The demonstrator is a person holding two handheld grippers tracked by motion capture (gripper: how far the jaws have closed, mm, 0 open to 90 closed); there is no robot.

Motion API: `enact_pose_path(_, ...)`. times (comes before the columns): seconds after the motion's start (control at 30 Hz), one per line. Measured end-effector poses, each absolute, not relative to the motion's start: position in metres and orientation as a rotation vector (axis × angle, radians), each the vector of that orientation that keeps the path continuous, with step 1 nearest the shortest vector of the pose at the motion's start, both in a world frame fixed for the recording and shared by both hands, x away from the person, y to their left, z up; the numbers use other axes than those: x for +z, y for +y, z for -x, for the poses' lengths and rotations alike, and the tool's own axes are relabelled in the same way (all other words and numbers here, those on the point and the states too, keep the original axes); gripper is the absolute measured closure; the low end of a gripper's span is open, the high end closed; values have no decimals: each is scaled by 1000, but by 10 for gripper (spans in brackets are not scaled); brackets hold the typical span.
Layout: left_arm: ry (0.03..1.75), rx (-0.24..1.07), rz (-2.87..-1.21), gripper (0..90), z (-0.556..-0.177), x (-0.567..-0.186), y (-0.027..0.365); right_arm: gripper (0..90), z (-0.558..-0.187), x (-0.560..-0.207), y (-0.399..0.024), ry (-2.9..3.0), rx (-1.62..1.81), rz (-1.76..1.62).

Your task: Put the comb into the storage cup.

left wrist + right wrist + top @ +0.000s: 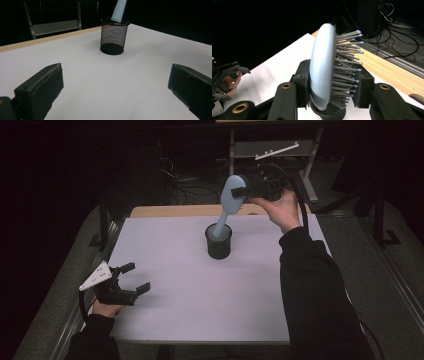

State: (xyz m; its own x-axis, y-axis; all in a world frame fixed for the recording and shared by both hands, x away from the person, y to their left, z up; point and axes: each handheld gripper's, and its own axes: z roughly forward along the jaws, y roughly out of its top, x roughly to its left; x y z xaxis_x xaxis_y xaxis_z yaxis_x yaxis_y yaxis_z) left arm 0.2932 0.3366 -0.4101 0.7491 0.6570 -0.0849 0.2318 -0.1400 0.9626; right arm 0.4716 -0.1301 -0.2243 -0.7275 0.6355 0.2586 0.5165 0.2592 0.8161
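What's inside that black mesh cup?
The hairbrush handle stands in the cup, its head clamped by the right gripper. The handle's tip and cup bottom are hidden.

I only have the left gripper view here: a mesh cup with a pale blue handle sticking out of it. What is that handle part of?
Observer: A pale blue hairbrush; its handle end stands in the black mesh cup and its head leans above the rim.
Operator: Is anything holding it?
Observer: Yes, the right gripper is shut on the brush head, one pad on the smooth back, the other against the bristles.
Operator: And my left gripper, where is it on the table?
Observer: The left gripper sits at the near left corner of the white table, jaws open, apart from the cup.
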Motion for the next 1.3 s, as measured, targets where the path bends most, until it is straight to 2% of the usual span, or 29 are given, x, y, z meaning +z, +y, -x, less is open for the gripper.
enact_pose_path(1.3, 722, 439, -1696, 0, -291, -408, 339, 552, -483, -266, -125, 2413, 1473, -1171)
